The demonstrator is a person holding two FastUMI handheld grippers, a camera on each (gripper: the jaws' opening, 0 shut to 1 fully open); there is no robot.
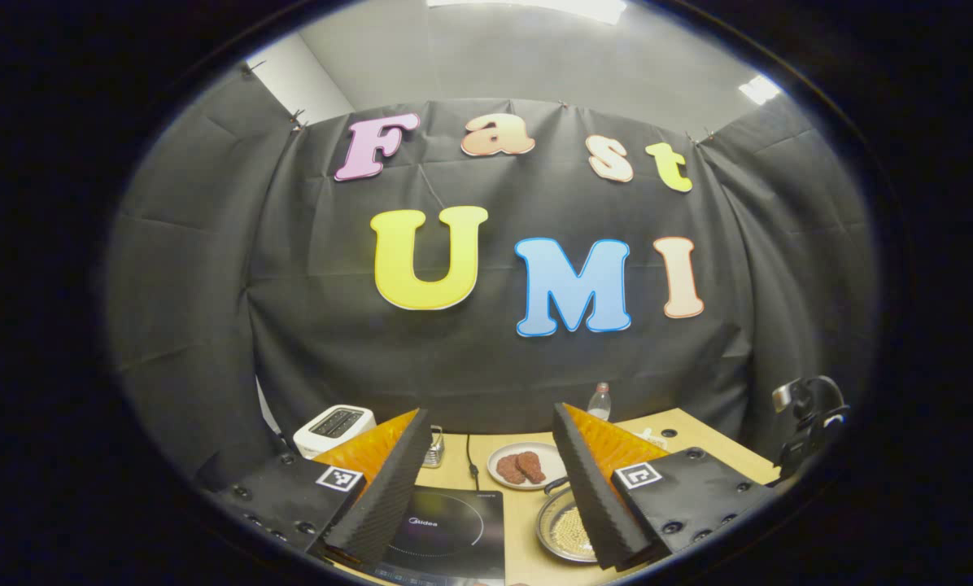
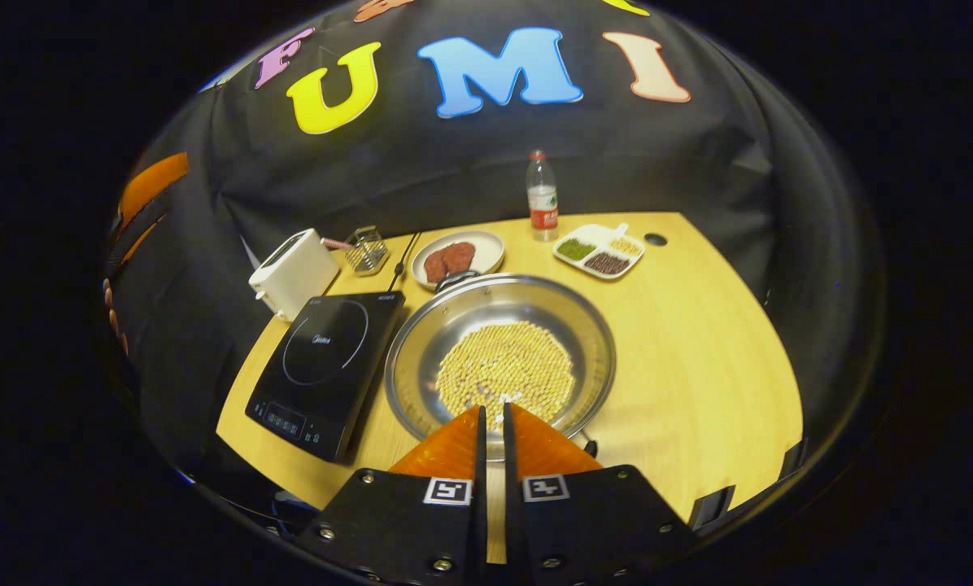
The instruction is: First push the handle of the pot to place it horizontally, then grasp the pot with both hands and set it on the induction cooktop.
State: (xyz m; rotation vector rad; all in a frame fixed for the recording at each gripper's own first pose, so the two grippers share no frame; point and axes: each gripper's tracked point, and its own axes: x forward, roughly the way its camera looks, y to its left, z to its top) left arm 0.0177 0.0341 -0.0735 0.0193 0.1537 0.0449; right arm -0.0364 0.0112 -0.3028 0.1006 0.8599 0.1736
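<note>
Right gripper: its two fingers are pressed together with only a thin slit between them, clamped on nothing; the tips sit over the near rim of the pot.
Left gripper: its fingers stand wide apart, raised above the table and holding nothing; the cooktop and the pot show between and below them.
Pot: a shallow shiny metal pan on the table, just to the right of the cooktop, its rim close beside the cooktop's edge; a dark handle pokes out at its far side toward the plate, another dark bit shows at its near rim.
Beans: a round layer of small pale yellow grains covers the pot's bottom.
Cooktop: a flat black induction plate with a ring mark, lying on the left part of the table with nothing on it.
Table: light wood, rounded on the right.
Plate: white, behind the pot, with two reddish-brown pieces on it.
Toaster: white, at the far left corner behind the cooktop.
Wire basket: small, between toaster and plate.
Bottle: clear plastic, upright at the back edge.
Tray: white, divided, with green, dark and yellow heaps in separate parts, right of the plate.
</note>
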